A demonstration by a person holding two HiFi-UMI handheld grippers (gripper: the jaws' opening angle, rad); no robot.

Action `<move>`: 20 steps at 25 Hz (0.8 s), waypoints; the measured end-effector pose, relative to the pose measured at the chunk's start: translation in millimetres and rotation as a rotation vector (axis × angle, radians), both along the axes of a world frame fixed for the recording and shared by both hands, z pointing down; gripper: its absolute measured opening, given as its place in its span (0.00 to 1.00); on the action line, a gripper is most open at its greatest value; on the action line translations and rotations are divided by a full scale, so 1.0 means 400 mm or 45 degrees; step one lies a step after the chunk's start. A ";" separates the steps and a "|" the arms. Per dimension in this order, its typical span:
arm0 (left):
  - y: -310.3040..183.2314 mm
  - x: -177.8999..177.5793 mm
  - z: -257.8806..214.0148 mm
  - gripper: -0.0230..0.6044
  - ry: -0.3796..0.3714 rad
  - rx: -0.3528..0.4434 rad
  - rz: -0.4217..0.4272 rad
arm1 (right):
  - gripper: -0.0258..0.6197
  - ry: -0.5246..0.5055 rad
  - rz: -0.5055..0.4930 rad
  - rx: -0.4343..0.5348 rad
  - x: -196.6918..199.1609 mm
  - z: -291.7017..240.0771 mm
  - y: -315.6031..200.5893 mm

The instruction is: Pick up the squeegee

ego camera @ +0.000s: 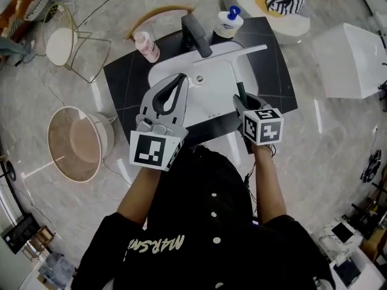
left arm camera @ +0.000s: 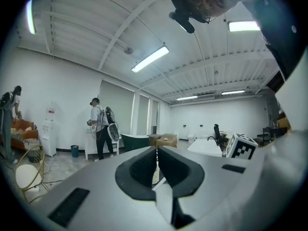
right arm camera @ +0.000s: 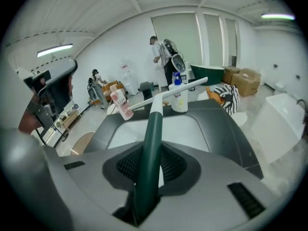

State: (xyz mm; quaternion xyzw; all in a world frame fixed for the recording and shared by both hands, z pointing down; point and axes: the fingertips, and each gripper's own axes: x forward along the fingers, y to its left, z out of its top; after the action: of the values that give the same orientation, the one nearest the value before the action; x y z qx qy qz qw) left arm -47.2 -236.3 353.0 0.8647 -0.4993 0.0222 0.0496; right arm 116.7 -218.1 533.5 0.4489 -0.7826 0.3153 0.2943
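Grey marble floor, white walls, ceiling strip lights.

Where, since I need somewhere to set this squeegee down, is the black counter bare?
The counter is bare left of the basin, in front of the pink bottle, and again in the strip along the basin's right side. The back edge is crowded: the pink bottle, the faucet and the white bottle.

In the head view, the left hand-held gripper covers part of the white sink basin. The lower end of the dark green squeegee handle is hidden inside the right hand-held gripper. I cannot read the pink bottle label; it is too small.
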 end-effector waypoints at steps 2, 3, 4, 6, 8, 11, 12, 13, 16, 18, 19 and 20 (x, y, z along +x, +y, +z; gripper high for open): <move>-0.004 0.003 -0.037 0.07 0.000 0.048 0.001 | 0.15 -0.006 0.021 0.130 0.005 -0.067 -0.023; -0.004 0.003 -0.053 0.07 0.001 0.064 -0.001 | 0.15 -0.013 0.026 0.200 0.003 -0.101 -0.033; -0.003 0.002 -0.067 0.07 0.002 0.077 -0.004 | 0.15 -0.023 0.023 0.271 -0.003 -0.134 -0.041; 0.002 0.001 -0.092 0.07 0.002 0.096 -0.008 | 0.15 -0.052 0.004 0.413 -0.023 -0.204 -0.048; 0.006 -0.003 -0.114 0.07 0.004 0.110 -0.012 | 0.15 -0.090 -0.010 0.540 -0.044 -0.274 -0.052; 0.000 -0.019 -0.153 0.07 0.040 0.134 -0.023 | 0.15 -0.139 -0.010 0.713 -0.071 -0.369 -0.071; -0.002 -0.025 -0.168 0.07 0.054 0.150 -0.025 | 0.15 -0.154 -0.010 0.767 -0.078 -0.398 -0.077; -0.004 -0.031 -0.184 0.07 0.063 0.168 -0.028 | 0.15 -0.167 -0.009 0.818 -0.083 -0.427 -0.080; -0.009 -0.046 -0.231 0.07 0.062 0.221 -0.042 | 0.15 -0.197 -0.013 0.943 -0.096 -0.518 -0.084; -0.009 -0.056 -0.260 0.07 0.061 0.248 -0.054 | 0.15 -0.215 -0.020 1.003 -0.107 -0.568 -0.083; -0.007 -0.059 -0.274 0.07 0.056 0.263 -0.060 | 0.15 -0.222 -0.025 1.032 -0.112 -0.590 -0.081; -0.005 -0.061 -0.289 0.07 0.050 0.279 -0.063 | 0.15 -0.231 -0.028 1.060 -0.115 -0.613 -0.077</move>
State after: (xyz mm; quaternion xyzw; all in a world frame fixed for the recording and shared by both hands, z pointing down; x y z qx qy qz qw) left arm -71.7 -238.1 237.6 0.8526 -0.5190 -0.0509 -0.0350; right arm 70.9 -249.1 288.5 0.4913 -0.8707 0.0073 0.0212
